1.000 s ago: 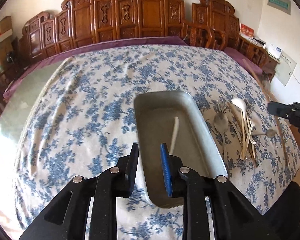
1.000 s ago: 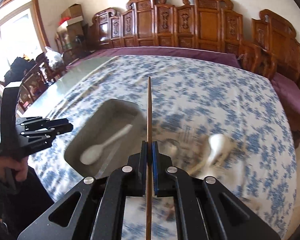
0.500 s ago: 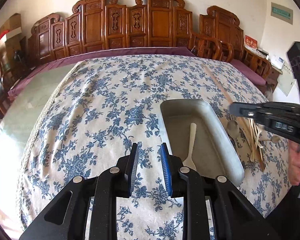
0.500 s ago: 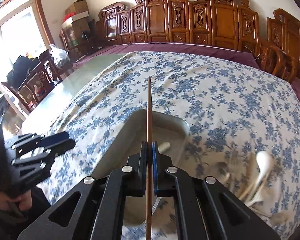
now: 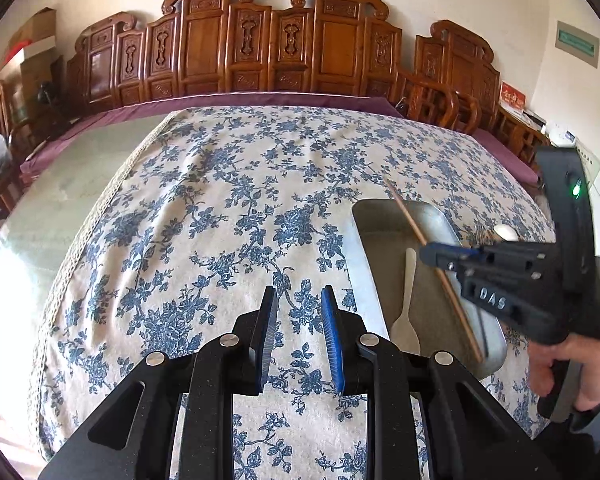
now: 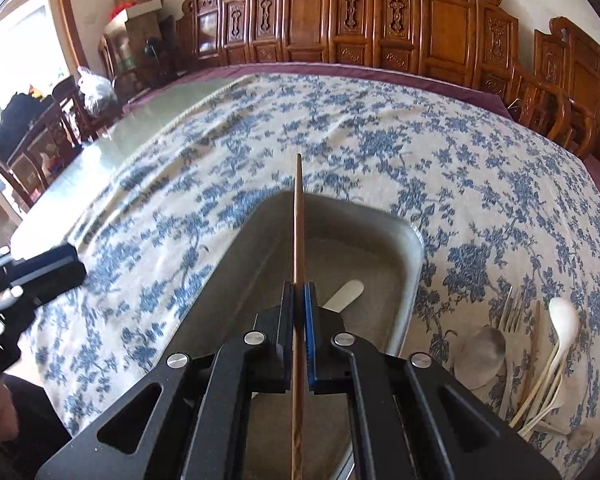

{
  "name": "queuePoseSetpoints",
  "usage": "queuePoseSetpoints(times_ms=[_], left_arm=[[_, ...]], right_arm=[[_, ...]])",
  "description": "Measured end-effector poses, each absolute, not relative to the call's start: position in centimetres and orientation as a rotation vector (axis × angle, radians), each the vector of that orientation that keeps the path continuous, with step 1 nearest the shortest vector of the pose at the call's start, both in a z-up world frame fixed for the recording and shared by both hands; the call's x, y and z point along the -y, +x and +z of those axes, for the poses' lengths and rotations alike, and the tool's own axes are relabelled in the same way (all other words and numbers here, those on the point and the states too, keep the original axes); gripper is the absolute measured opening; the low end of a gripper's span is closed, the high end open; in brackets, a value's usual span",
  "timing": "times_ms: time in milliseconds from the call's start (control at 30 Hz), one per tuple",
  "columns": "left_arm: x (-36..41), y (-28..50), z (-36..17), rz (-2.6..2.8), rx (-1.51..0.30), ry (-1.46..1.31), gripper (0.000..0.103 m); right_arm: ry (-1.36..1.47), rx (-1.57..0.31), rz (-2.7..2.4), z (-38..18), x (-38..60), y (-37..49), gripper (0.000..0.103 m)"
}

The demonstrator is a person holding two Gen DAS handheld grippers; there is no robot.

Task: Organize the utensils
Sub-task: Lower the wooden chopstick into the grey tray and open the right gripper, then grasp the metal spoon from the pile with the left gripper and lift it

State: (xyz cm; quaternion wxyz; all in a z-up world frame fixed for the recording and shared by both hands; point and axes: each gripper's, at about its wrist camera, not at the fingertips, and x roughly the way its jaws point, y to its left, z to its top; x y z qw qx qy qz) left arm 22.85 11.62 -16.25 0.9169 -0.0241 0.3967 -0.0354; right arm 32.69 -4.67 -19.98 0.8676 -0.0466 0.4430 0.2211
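- Over the metal tray (image 6: 414,252), the right gripper (image 6: 299,312) has its jaws pinched tight on a single wooden chopstick (image 6: 298,220), gripped around its middle so that one end sticks out ahead of the jaws and the other runs back under the gripper body.
- The chopstick's long axis runs nearly along the tray's length, and it hangs above the tray floor; from the left wrist view the stick (image 5: 416,236) crosses above the far rim and slants down toward the near end, apparently not yet touching the bottom.
- Inside the tray lies a white plastic spoon (image 5: 407,312), bowl toward the near end, handle pointing away; the chopstick is just to its right in that view, roughly parallel, so a straight drop looks likely to land it beside the spoon, not across it.
- The left gripper (image 5: 298,336) hovers over the floral tablecloth (image 5: 220,208) left of the tray, jaws parted and holding nothing. It is farther from the work; the right one is the hand that matters.
- On the bench, right of the tray, waits the unsorted heap: a metal spoon (image 6: 482,350), a fork (image 6: 512,308), a white ladle-style spoon (image 6: 562,318) and pale chopsticks (image 6: 540,400).
- My guess is that the next move only needs a slight lowering and a release.
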Motion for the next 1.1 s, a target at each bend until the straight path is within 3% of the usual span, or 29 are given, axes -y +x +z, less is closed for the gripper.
queuePoseSetpoints(times_ms=[300,600,700,767,1100], left_arm=[[-10.7,22.9,-16.4,-0.086,-0.813,-0.033,0.021],[-7.5,21.9,-15.2,-0.124,-0.789,-0.003,0.021],[-6.0,21.6,-14.7,-0.148,-0.787,0.0,0.021],[-4.7,21.5,-14.3,-0.167,-0.784,0.005,0.021],[2.3,22.0,-14.0,-0.253,-0.807,0.093,0.021]], right_arm=[[-0.073,-0.916,0.487,-19.6,6.5,31.4,0.007],[-0.064,-0.831,0.411,-16.9,15.1,27.7,0.008],[-0.059,-0.82,0.365,-17.1,18.3,26.9,0.022],[-0.05,-0.82,0.336,-17.6,20.5,26.7,0.025],[0.017,-0.824,0.248,-20.7,27.3,27.6,0.027]])
